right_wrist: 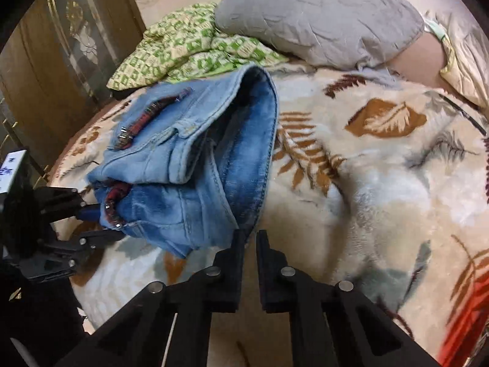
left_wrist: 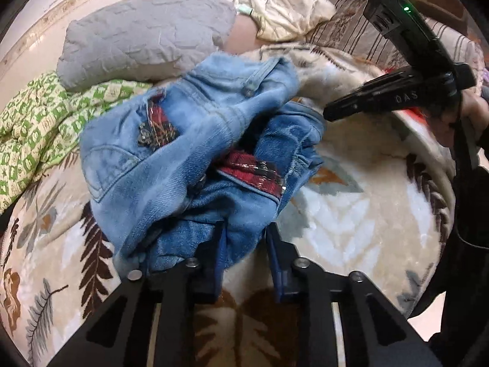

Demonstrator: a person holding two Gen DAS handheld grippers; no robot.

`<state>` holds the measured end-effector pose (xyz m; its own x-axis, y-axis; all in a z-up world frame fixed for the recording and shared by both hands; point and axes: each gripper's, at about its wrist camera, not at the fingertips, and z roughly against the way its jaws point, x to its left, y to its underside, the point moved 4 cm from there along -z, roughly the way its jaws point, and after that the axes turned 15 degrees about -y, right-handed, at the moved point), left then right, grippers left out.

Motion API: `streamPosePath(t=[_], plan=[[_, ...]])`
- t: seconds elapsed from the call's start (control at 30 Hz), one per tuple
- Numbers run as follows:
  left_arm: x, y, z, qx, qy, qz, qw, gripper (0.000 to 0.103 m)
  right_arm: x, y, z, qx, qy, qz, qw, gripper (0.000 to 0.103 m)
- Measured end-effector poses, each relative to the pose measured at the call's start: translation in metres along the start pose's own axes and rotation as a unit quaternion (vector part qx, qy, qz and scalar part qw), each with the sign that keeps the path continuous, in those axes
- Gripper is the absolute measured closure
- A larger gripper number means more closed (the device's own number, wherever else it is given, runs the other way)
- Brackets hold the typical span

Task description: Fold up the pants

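Item: pants [left_wrist: 195,153], light blue denim with red plaid patches, bunched at centre on leaf-print blanket [left_wrist: 351,202].

Left gripper [left_wrist: 246,238]: clamped on denim fold at 6 o'clock, likely to anchor that end for folding.

Right gripper [right_wrist: 250,241]: pressed nearly together at waistband edge, thin cloth seemingly pinched.

Grey pillow [right_wrist: 318,15] at 12 o'clock, green quilt [right_wrist: 183,49] at 11 o'clock.

Writing: "OAS" on the right gripper's body, seen from left wrist; white label illegible.
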<state>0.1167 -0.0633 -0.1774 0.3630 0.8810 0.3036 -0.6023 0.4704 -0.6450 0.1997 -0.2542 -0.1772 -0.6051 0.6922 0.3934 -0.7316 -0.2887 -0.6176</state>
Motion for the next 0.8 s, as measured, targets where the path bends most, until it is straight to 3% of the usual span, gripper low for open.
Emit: streamPosePath(t=[0.03,0.1,0.13,0.17,0.2,0.23,0.27,0.37,0.47,0.6,0.7,0.8], plan=[[0.001,0.001,0.009,-0.004,0.011,0.005,0.9999,0.046,0.001,-0.003,0.009,-0.014,0.005,-0.004,1.0,0.094],[0.012,0.0,0.032,-0.028,0.015,0.02,0.9993,0.016,0.001,-0.009,0.022,-0.027,0.004,-0.014,1.0,0.089],[0.022,-0.001,0.042,-0.042,0.002,0.029,0.9987,0.014,0.001,-0.011,0.026,-0.029,0.004,-0.018,0.999,0.084],[0.036,-0.004,0.049,-0.049,-0.012,0.041,0.9979,0.014,0.002,-0.018,0.031,-0.032,0.012,-0.022,0.999,0.062],[0.05,-0.008,0.05,-0.047,-0.02,0.056,0.9971,0.013,0.003,-0.022,0.034,-0.034,0.016,-0.024,0.999,0.023],[0.065,-0.01,0.05,-0.044,-0.027,0.076,0.9958,0.011,0.006,-0.029,0.038,-0.046,0.02,-0.029,0.998,0.009],[0.08,-0.013,0.049,-0.041,-0.035,0.097,0.9938,0.009,0.01,-0.037,0.043,-0.069,0.015,-0.032,0.997,0.004],[0.132,-0.026,0.03,-0.008,-0.058,0.181,0.9818,0.008,0.018,-0.061,0.049,-0.108,-0.015,-0.041,0.993,0.004],[0.167,-0.043,0.001,0.028,-0.022,0.257,0.9657,0.008,0.021,-0.084,0.041,-0.121,-0.036,-0.071,0.989,0.004],[0.194,-0.068,-0.057,0.08,0.033,0.321,0.943,0.008,0.011,-0.113,0.013,-0.103,-0.057,-0.124,0.985,0.006],[0.203,-0.071,-0.099,0.114,0.047,0.355,0.9266,0.008,-0.007,-0.13,-0.016,-0.078,-0.07,-0.168,0.98,0.018],[0.204,-0.068,-0.127,0.14,0.066,0.381,0.9117,0.008,-0.022,-0.137,-0.048,-0.049,-0.08,-0.208,0.974,0.021]])
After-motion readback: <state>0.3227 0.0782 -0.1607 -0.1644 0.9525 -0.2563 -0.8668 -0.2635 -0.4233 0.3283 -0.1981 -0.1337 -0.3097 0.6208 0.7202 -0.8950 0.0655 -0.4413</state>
